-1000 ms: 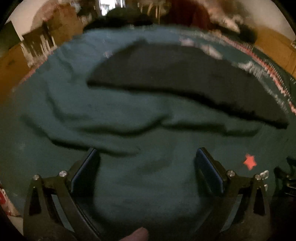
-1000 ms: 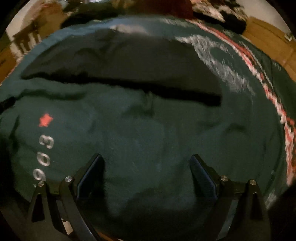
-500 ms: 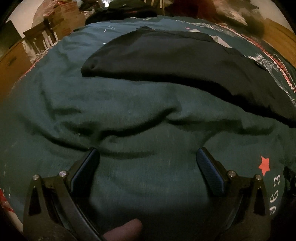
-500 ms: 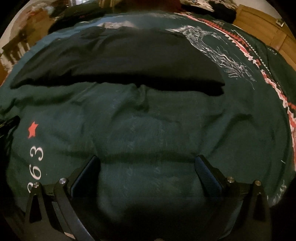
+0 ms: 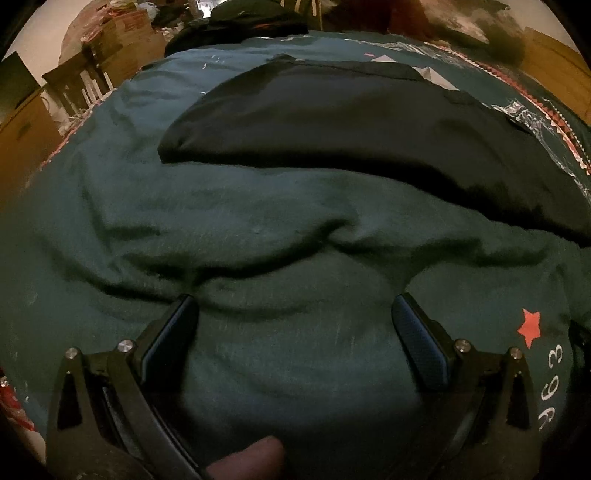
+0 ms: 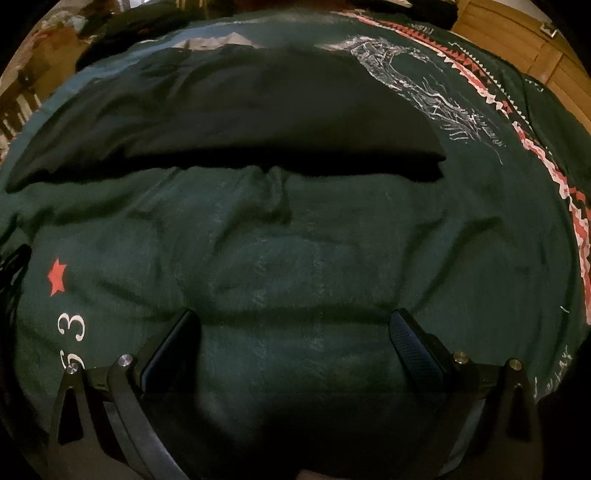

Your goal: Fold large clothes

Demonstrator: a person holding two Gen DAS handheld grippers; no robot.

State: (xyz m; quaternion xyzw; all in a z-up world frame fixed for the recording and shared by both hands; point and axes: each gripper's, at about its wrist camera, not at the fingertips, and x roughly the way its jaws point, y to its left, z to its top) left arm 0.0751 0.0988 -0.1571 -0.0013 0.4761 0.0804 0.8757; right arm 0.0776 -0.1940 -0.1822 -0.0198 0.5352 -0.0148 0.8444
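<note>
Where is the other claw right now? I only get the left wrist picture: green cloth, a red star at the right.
Observer: The right gripper hangs over the green garment. Its jaws have just been opening and are wide apart, with no cloth pinched.
Operator: Where does the black thing end on the right?
Observer: The black garment ends in a squared corner, just short of a white sketchy print on the blanket.
Operator: And beyond the blanket?
Observer: A wooden cabinet with a metal catch, at the top right.
</note>
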